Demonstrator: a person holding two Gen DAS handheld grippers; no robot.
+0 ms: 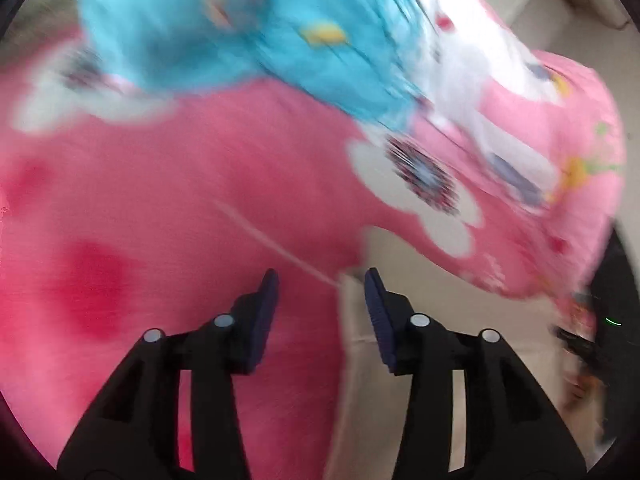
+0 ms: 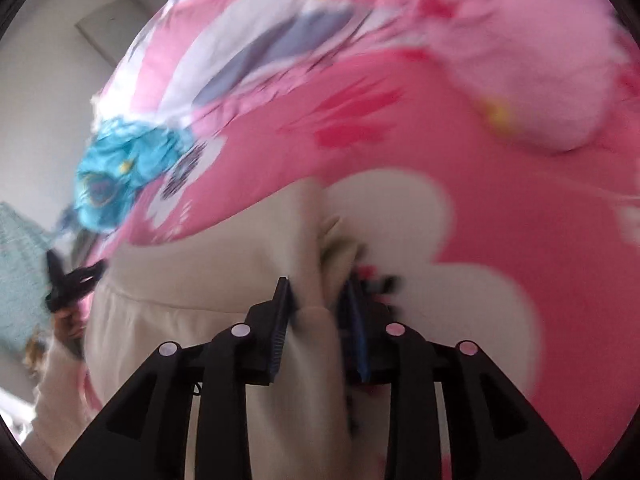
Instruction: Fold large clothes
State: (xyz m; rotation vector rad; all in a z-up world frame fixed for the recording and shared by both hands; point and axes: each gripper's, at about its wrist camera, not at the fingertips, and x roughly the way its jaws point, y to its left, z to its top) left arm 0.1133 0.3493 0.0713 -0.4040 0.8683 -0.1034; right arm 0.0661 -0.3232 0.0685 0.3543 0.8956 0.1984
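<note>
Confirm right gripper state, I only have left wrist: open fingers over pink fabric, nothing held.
Observer: The right gripper is shut on the cream fabric, a fold pinched between its fingers.
Operator: Pink cloth in that grasp too?
Observer: Cannot tell; the pink printed cloth bunches right at the fingertips, too blurred.
Operator: Left gripper visible from there?
Observer: Yes, the left gripper shows small at the left edge, beside the blue patch.

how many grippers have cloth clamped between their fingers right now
1. The right gripper is closed on a fold of the pink flower-print fabric's cream-coloured underside. The left gripper is open above the fabric, gripping nothing. Motion blur may hide details.
</note>
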